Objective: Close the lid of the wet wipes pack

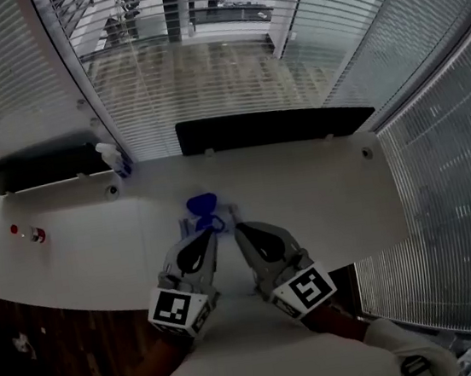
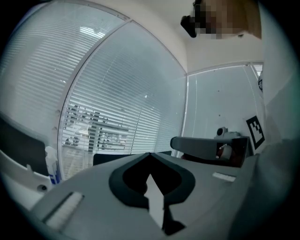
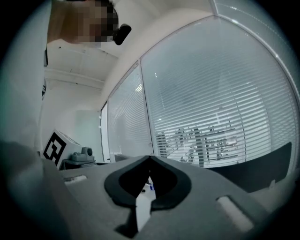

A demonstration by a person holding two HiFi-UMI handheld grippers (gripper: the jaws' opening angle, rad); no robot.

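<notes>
The wet wipes pack (image 1: pixel 209 223) lies on the white table (image 1: pixel 323 197) near its front edge, with its blue lid (image 1: pixel 201 203) standing up open at the far end. My left gripper (image 1: pixel 210 234) points at the pack's near left side and my right gripper (image 1: pixel 238 228) at its near right side, both tips close to the pack; I cannot tell whether they touch it. In the left gripper view the left gripper (image 2: pixel 150 154) has its jaws together at the tip, nothing between them. The right gripper (image 3: pixel 150 158) looks the same in its own view. The pack is hidden in both gripper views.
A spray bottle (image 1: pixel 116 160) with a blue label stands at the back left of the table, also visible as the spray bottle (image 2: pixel 51 164). A small red item (image 1: pixel 38 235) lies at the far left. A long black panel (image 1: pixel 275 126) runs along the back edge before slatted blinds.
</notes>
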